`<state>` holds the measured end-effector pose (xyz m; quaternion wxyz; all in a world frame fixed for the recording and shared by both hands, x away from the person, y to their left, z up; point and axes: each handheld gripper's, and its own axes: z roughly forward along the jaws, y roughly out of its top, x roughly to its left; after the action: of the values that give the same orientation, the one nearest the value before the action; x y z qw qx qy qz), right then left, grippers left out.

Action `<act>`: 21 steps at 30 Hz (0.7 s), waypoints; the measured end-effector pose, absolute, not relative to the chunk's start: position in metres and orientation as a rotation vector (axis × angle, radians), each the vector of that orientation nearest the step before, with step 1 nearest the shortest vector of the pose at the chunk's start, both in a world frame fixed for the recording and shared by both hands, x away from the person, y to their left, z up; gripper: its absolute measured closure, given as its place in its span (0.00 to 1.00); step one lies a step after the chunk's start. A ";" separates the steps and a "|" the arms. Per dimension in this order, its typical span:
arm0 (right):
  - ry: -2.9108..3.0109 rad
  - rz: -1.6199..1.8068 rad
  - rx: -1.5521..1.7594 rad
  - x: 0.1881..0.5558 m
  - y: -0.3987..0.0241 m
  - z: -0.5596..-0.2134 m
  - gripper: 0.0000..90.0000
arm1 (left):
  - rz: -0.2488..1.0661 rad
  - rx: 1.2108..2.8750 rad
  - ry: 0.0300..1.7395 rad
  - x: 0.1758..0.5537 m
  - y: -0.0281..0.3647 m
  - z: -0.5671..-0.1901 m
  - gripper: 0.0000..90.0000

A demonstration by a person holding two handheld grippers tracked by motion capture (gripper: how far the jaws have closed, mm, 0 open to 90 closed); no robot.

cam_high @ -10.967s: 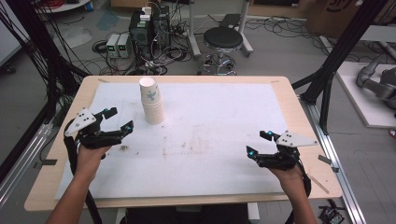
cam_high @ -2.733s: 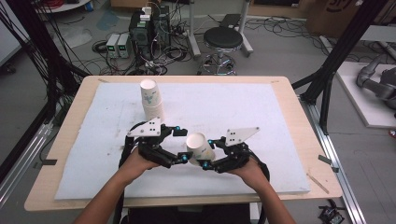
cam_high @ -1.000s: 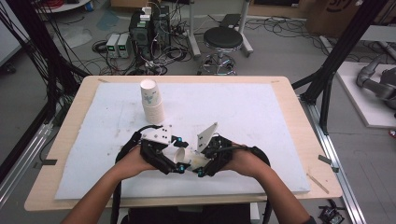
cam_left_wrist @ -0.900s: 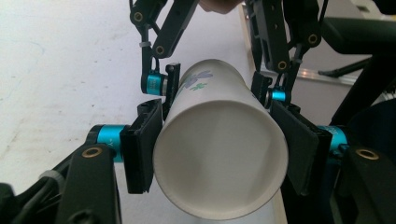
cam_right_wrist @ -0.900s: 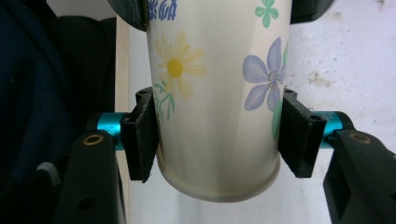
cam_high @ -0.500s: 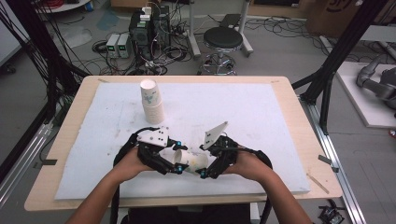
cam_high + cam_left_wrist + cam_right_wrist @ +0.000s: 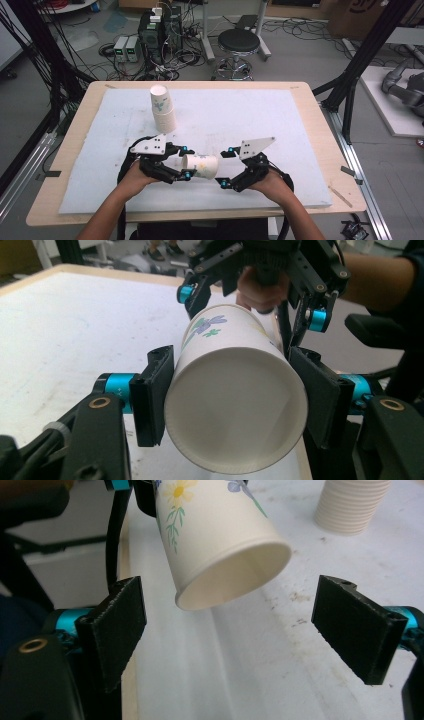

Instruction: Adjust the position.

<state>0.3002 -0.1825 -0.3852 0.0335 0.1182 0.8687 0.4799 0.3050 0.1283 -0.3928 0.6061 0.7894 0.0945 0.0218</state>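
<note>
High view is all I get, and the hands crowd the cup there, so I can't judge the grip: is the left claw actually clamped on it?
Observer: Yes. In the left gripper view the left claw presses its pads on both sides of the cup.
Operator: And the right claw?
Observer: The jaws of the right claw have just been opening; in the right gripper view they stand well clear of the cup's rim.
Operator: Which end points that way?
Observer: The hollow, open end faces the right claw's camera.
</note>
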 end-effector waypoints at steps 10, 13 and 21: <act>2.547 1.651 0.406 0.300 -0.200 -0.401 0.17 | 0.086 1.732 0.210 0.301 0.128 -0.396 0.41; 2.536 1.678 0.409 0.301 -0.202 -0.402 0.17 | 0.083 1.715 0.211 0.299 0.126 -0.399 0.41; 2.548 1.713 0.375 0.301 -0.200 -0.402 0.18 | 0.062 1.707 0.182 0.295 0.120 -0.400 0.41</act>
<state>0.3012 -0.1995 -0.4015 0.0242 0.1211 0.8236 0.5536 0.2952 0.1198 -0.4002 0.6532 0.7524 0.0804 0.0272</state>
